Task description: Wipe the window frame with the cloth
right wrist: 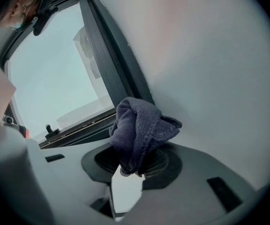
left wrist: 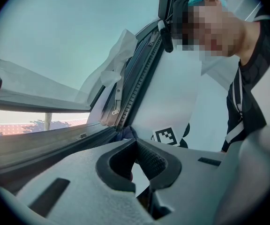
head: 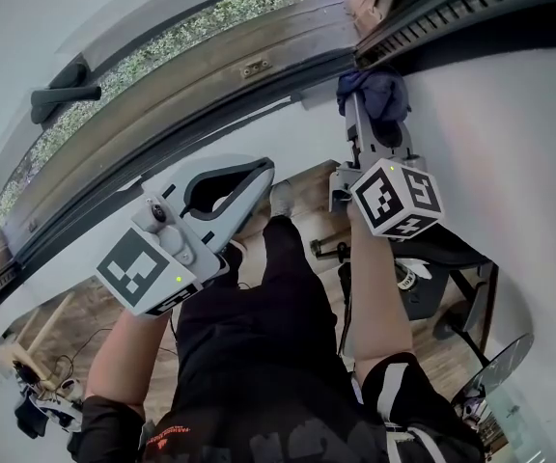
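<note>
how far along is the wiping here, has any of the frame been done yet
Done: the cloth is clamped in the right claw. In hand: it is held up at a corner of the frame; contact is unclear. To do: the wiping itself; no cleaned stretch shows. The left claw is empty.

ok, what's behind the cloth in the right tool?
Behind the cloth, held by the right tool, the dark window frame meets white wall. The frame's lower corner is covered by the cloth.
</note>
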